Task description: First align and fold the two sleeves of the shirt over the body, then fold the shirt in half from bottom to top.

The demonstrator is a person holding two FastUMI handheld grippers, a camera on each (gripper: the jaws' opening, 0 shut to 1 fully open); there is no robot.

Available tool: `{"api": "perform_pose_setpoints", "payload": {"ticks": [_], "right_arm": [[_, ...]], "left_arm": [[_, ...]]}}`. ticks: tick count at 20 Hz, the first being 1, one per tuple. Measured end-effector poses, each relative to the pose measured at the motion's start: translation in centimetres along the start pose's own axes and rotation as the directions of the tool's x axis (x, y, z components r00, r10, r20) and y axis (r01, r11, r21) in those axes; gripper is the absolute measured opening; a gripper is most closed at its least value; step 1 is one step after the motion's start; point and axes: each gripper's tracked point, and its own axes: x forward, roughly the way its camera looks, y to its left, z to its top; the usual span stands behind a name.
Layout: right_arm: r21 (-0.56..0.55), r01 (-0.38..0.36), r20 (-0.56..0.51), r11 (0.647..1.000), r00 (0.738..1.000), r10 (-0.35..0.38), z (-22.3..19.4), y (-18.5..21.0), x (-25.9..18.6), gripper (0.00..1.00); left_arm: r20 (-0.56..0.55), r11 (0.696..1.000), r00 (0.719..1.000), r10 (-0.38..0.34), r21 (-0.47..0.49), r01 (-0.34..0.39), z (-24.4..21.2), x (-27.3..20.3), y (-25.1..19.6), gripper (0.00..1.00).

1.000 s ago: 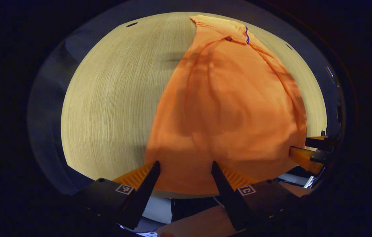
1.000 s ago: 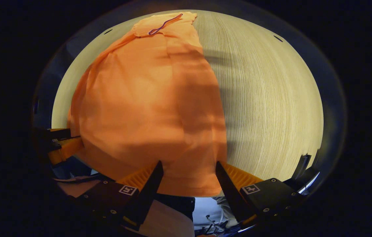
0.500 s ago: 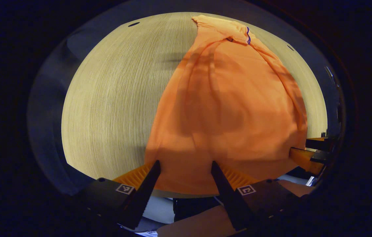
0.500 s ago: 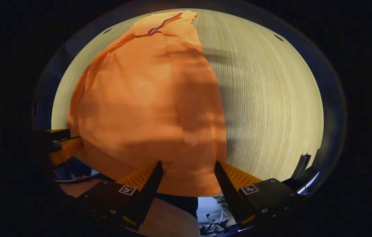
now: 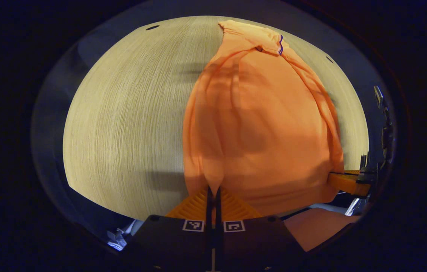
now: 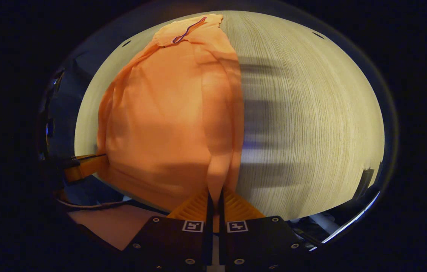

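In the left gripper view the left gripper sits at 6 o'clock with its two fingers drawn together on a pinched ridge of the orange shirt; the cloth right at the bite hides the hem, so how many layers are caught is hard to make out. The shirt lies lengthwise on the pale wooden table, running from 6 o'clock up to the collar near 1 o'clock, where a thin purple line marks the neck. At 3 to 4 o'clock the right gripper shows at the shirt's other bottom corner, cut off by the edge and too small to read clearly. In the right gripper view the right gripper is likewise closed at 6 o'clock, both fingers pressing a narrow fold of the shirt that rises between them; the collar lies at 12 o'clock. The table to the right is smeared with motion blur and striped shadows. At 9 o'clock the left gripper is partly cut off at the cloth's edge. Half a second ago both grippers stood wide open astride the hem; now each has clamped shut and the bottom edge has bunched up into the grip.
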Motion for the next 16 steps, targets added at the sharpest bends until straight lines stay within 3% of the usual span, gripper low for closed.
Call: {"api": "perform_pose_setpoints", "payload": {"ticks": [1, 6, 12, 16], "right_arm": [[-0.005, 0.0, -0.001, 1.0, 1.0, 0.0, -0.2, -0.1, 0.4, 0.01], [0.021, -0.053, 0.018, 0.998, 0.998, 0.052, 1.4, 0.7, -1.2, 0.01], [0.07, -0.131, 0.141, 0.989, 0.983, 0.121, 7.7, 1.3, -5.1, 0.0], [0.058, -0.145, 0.214, 0.988, 0.968, 0.13, 11.6, 0.9, -7.5, 0.0]], "left_arm": [[0.002, 1.0, 1.0, -0.007, -0.001, 0.007, 0.1, 0.0, 0.0, 0.01], [0.036, 0.999, 0.999, 0.013, 0.044, -0.014, 1.5, -1.4, 0.3, 0.01], [0.144, 0.995, 0.99, -0.005, 0.101, -0.01, 7.2, -5.4, -0.1, 0.01], [0.214, 0.994, 0.976, -0.032, 0.108, 0.009, 11.3, -7.4, -1.0, 0.01]]}}
